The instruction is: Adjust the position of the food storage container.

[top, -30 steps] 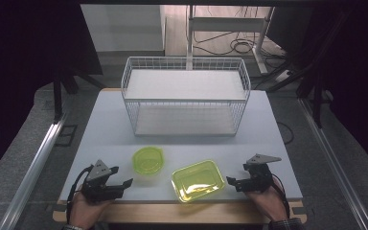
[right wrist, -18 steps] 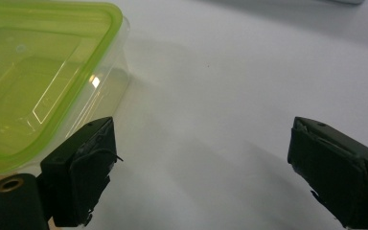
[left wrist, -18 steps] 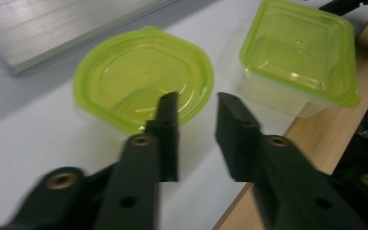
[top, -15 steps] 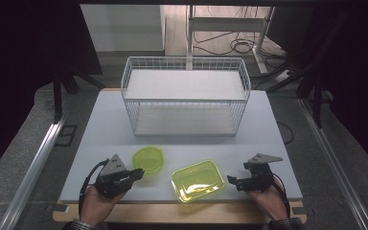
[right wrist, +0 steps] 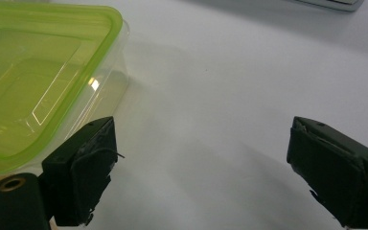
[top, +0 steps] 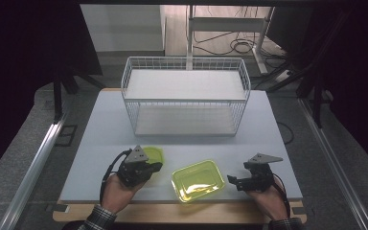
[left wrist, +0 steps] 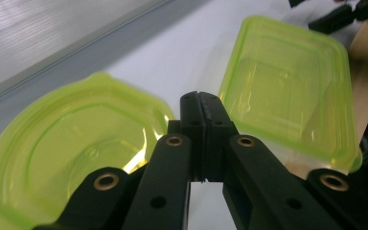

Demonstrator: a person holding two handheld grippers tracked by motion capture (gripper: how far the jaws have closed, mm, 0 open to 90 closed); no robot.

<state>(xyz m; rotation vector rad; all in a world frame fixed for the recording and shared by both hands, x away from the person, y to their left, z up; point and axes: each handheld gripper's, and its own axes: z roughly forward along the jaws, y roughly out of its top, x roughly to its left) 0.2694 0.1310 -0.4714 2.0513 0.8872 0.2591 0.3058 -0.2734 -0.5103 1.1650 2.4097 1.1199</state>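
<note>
A round yellow-green container [top: 154, 153] [left wrist: 67, 158] lies on the white table [top: 278, 143], with a rectangular yellow-green container [top: 197, 179] [left wrist: 287, 91] [right wrist: 24, 81] to its right. My left gripper [top: 156, 167] [left wrist: 199, 97] hovers over the round container's near right edge and hides part of it. Its jaws have just closed and now meet, with nothing seen between the tips. To the right of the rectangular container sits my right gripper [top: 231, 181] [right wrist: 201, 139], open, with bare table between its fingers and its left finger [right wrist: 84, 167] close to the container's wall.
A white wire basket [top: 187, 96] with a shelf stands at the back of the table. The table's wooden front edge [top: 172, 211] runs under both hands. Metal rails run along the floor on either side.
My left gripper has moved right and away from the front edge, up to the round container, and its jaws have closed. The right gripper and both containers have stayed put.
</note>
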